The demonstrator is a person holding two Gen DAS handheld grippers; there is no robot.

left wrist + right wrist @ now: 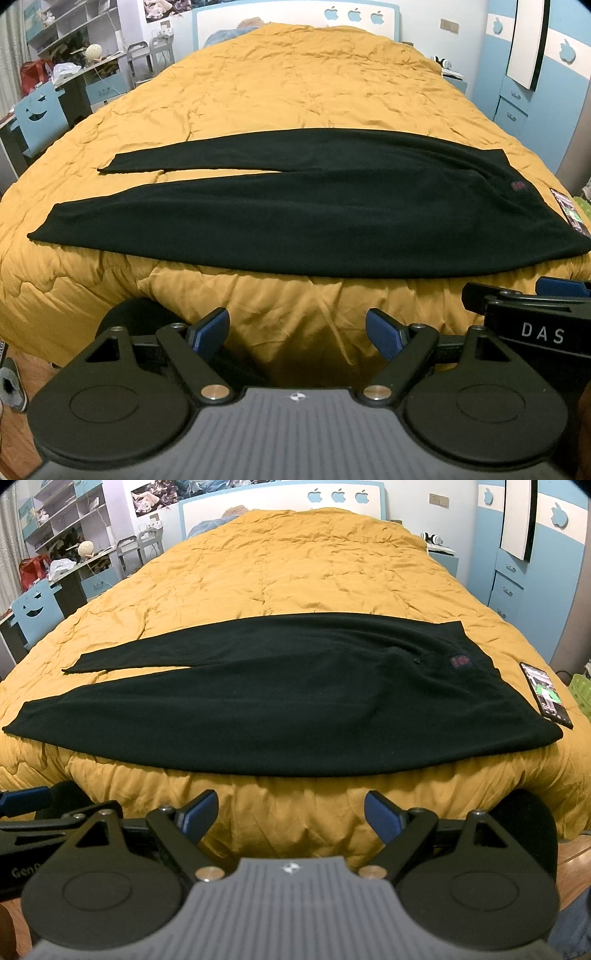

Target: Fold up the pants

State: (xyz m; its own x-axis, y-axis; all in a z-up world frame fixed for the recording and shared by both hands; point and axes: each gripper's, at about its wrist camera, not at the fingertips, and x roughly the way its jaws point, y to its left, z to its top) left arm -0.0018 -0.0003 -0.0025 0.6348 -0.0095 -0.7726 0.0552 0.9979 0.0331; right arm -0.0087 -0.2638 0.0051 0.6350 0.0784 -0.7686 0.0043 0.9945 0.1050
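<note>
Black pants (314, 214) lie spread flat across the near end of a bed with a mustard-yellow quilt (295, 85). The legs point left and the waist is at the right, with a small red logo (460, 661) near it. The pants also show in the right wrist view (288, 709). My left gripper (297, 332) is open and empty, held off the bed's near edge below the pants. My right gripper (290, 812) is open and empty, beside it to the right, also short of the bed. Neither touches the cloth.
A phone (546, 694) with a lit screen lies on the quilt just right of the waist. A desk and shelves (70, 62) stand at the left, blue drawers (513, 107) at the right, the headboard (295, 18) at the far end.
</note>
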